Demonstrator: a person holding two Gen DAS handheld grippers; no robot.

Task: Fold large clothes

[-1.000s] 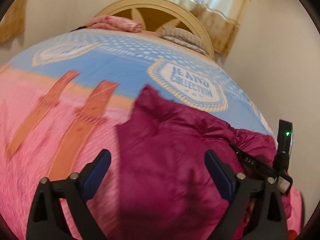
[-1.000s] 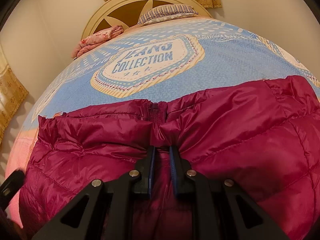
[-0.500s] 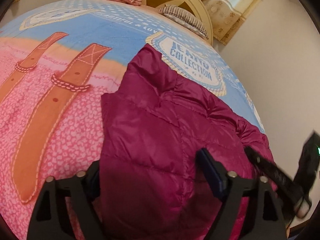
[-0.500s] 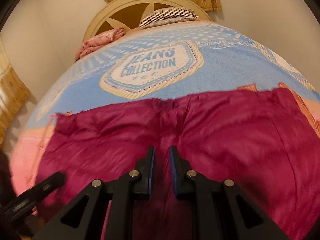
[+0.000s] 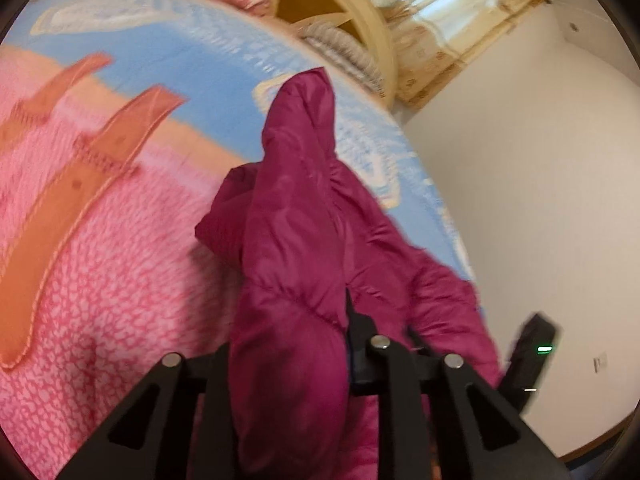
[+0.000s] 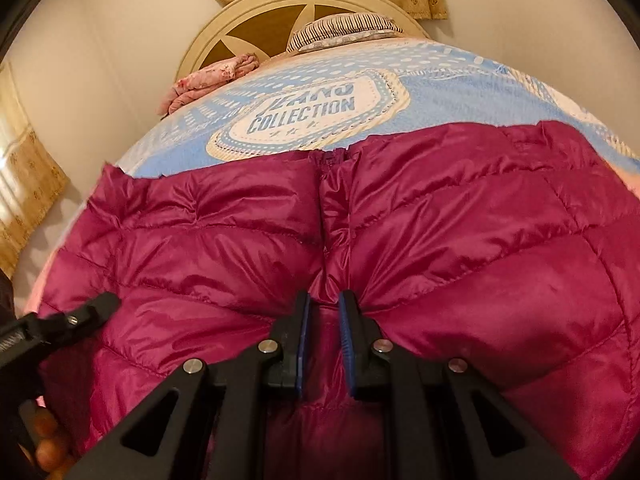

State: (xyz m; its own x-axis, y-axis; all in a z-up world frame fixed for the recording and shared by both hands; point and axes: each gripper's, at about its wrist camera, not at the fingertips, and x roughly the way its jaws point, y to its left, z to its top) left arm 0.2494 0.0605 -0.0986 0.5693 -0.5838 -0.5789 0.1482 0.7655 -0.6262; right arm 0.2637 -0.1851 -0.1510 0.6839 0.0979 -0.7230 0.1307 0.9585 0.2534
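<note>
A magenta quilted puffer jacket (image 6: 460, 240) lies spread on the bed, zipper (image 6: 328, 160) at its far edge. My right gripper (image 6: 324, 320) is shut on a pinch of the jacket in line with the zipper. In the left wrist view the jacket (image 5: 296, 240) rises in a bunched ridge. My left gripper (image 5: 296, 332) is closing on that ridge, and fabric fills the gap and hides the left finger. The left gripper (image 6: 80, 316) also shows at the jacket's left side, held by a hand (image 6: 44, 444). The right gripper (image 5: 532, 352) shows dark with a green light.
The bedspread (image 6: 460, 84) is blue with a "JEANS COLLECTION" badge and turns pink with orange straps (image 5: 80, 184). At the cream headboard (image 6: 256, 20) lie a striped pillow (image 6: 344, 28) and a folded pink cloth (image 6: 208, 80). A white wall (image 5: 540, 200) runs along the bed.
The left jaws have gone from wide open around the jacket's edge to closed on it, and the fabric now stands up in a ridge. The right gripper keeps its grip and has shifted a little.
</note>
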